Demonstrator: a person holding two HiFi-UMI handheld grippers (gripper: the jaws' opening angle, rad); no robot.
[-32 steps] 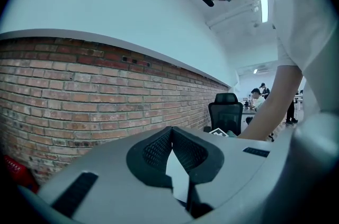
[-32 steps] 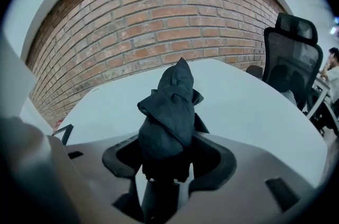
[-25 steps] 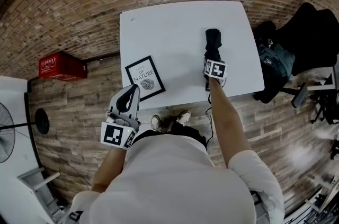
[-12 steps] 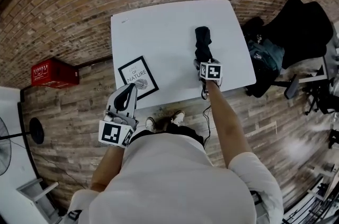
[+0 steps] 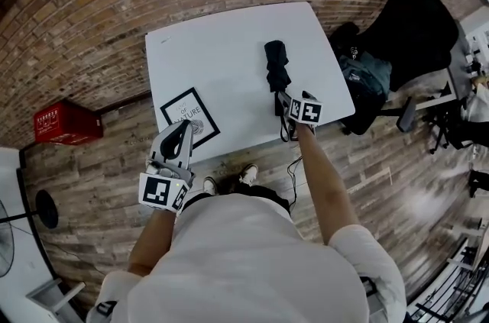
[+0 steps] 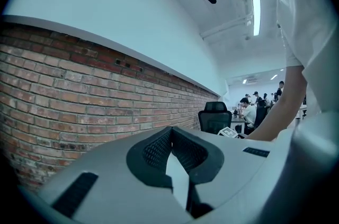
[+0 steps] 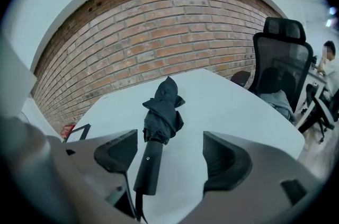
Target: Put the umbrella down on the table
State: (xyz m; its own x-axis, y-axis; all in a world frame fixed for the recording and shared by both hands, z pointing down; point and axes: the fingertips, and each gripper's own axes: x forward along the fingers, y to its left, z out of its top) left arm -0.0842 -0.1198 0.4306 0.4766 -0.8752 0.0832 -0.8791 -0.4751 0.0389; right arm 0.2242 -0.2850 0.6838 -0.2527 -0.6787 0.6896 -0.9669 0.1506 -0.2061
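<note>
A folded black umbrella (image 5: 275, 68) lies flat on the white table (image 5: 221, 46), its handle toward the near edge. My right gripper (image 5: 286, 101) hovers just behind the handle. Its jaws have just been opening and stand wide apart. In the right gripper view the umbrella (image 7: 161, 110) lies below and ahead of the right gripper (image 7: 172, 151), its handle nearer the left pad and touching neither. My left gripper (image 5: 184, 127) hangs off the table's near left corner. In the left gripper view the left gripper (image 6: 170, 130) is shut, empty and pointing level at a brick wall.
A black-framed print (image 5: 189, 115) lies on the table's near left corner. A black office chair (image 5: 412, 16) and a bag (image 5: 363, 81) stand right of the table. A red crate (image 5: 61, 123) sits on the wooden floor at the left. Brick wall runs behind the table.
My right gripper has let go of the umbrella handle and drawn back toward the table's near edge, rising a little. The umbrella stays lying on the table. The left gripper has hardly moved.
</note>
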